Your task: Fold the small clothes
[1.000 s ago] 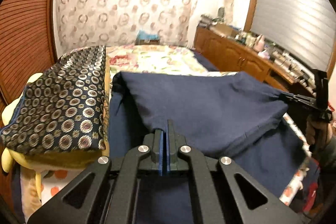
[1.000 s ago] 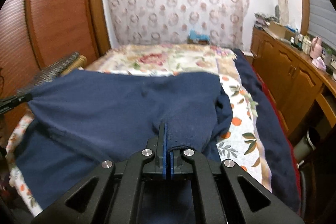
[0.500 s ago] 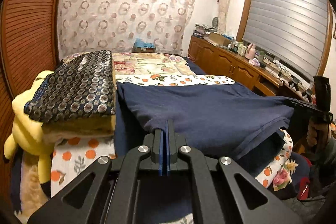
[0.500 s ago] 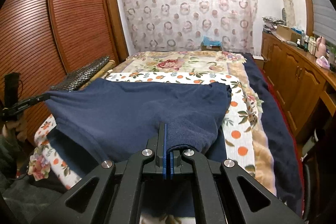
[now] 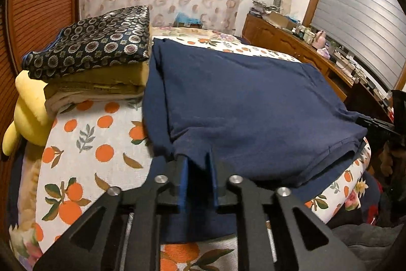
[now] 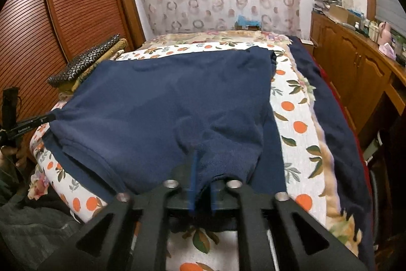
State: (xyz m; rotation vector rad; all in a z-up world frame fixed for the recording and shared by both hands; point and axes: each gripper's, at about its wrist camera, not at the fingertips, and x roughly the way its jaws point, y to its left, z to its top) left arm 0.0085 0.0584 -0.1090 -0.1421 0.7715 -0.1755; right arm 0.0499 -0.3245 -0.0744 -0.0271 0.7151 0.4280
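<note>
Now I am letting go of the navy garment (image 5: 243, 103), which lies folded over on the orange-print bedspread (image 5: 83, 144), its near hem at the bed's front edge. Both claws have just been opening: the left claw (image 5: 198, 166) has its blue pads parted with a corner of the hem loose between them, and the right claw (image 6: 203, 177) shows the same, pads apart with cloth sagging in the gap.

To finish the release cleanly, I judge I should open wider before drawing back, then pull both claws away level and together, so neither drags a corner and skews the fold. The doubled hems look slightly offset, so a light smoothing may be needed.

My left view shows the stack of folded cloth (image 5: 101, 52) beside the garment, topped by a patterned piece, and a yellow plush toy (image 5: 28, 106). My right view alone shows the dark blanket (image 6: 327, 103) along the bed's far side and the garment's bunched far corner.
</note>
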